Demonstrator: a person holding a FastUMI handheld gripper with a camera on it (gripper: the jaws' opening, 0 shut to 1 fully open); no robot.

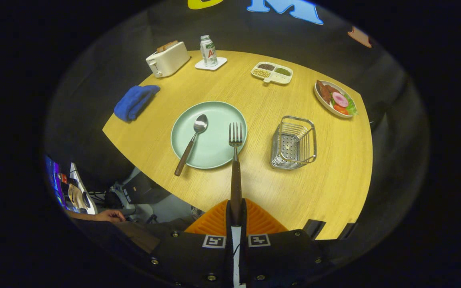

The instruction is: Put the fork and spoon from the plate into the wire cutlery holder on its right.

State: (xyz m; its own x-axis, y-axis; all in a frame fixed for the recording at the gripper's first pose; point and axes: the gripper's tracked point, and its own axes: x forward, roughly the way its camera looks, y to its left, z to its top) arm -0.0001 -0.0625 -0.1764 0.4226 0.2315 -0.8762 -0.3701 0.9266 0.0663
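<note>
Blue cloth [135, 102] at the table's [334, 180] left edge, toaster [167, 59] behind it. Bottle [208, 51] on a coaster [211, 64]: label has a red letter, rest unreadable. Spoon [191, 143] lies on the green plate [214, 154], bowl on the plate, handle overhanging the near rim, left of and beyond the fingers. Gripper [236, 214] pinches the fork [235, 160] by its handle, both fingers pressed on it, tines pointing ahead over the plate's right rim. Wire cutlery holder [294, 143] right of the plate, beyond the fingers. Sectioned tray [272, 73] and food dish [335, 99] farther back.
</note>
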